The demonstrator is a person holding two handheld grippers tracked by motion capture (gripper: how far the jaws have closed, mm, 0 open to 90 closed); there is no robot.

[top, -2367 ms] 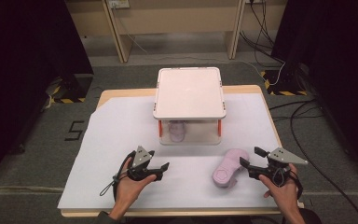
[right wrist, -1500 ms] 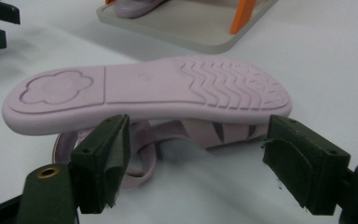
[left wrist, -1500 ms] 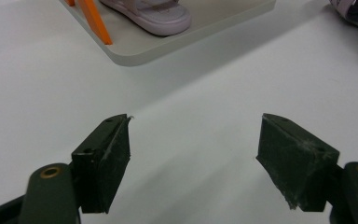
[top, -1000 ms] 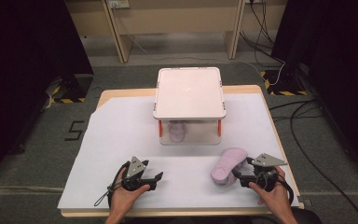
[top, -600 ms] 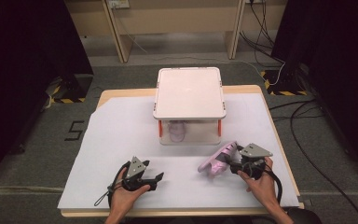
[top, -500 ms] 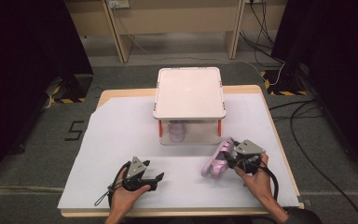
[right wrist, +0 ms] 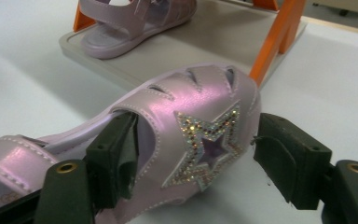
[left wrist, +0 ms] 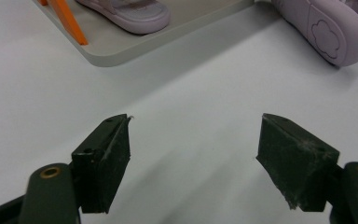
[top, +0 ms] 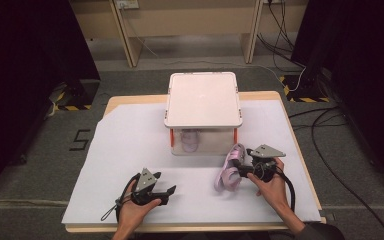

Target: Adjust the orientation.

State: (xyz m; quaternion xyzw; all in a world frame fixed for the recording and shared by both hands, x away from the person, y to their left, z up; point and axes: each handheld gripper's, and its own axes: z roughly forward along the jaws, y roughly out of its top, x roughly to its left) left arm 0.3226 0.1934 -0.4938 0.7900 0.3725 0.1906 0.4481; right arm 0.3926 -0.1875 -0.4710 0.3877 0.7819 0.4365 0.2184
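Observation:
A pink sandal (top: pixel 228 172) with a glittery star (right wrist: pixel 209 144) on its upper is tipped on its side just in front of the small rack (top: pixel 203 100). My right gripper (top: pixel 241 170) is shut on its upper. One jaw sits inside the shoe and the other against its outer side (right wrist: pixel 193 154). These jaws have just been opening a little, with the upper still between them. The matching sandal (top: pixel 191 139) stands on the rack's lower shelf (right wrist: pixel 205 46). My left gripper (top: pixel 169 192) rests open on the white sheet near the front edge, holding nothing (left wrist: pixel 193 154). The held sandal's sole (left wrist: pixel 326 28) faces it.
The rack has a white top and orange legs (right wrist: pixel 275 37). A white sheet (top: pixel 130 145) covers the wooden table. Dark curtains, cables and table legs lie beyond the far edge.
My right gripper has carried the sandal left and toward the rack, tipping it onto its side. The left gripper has stayed put.

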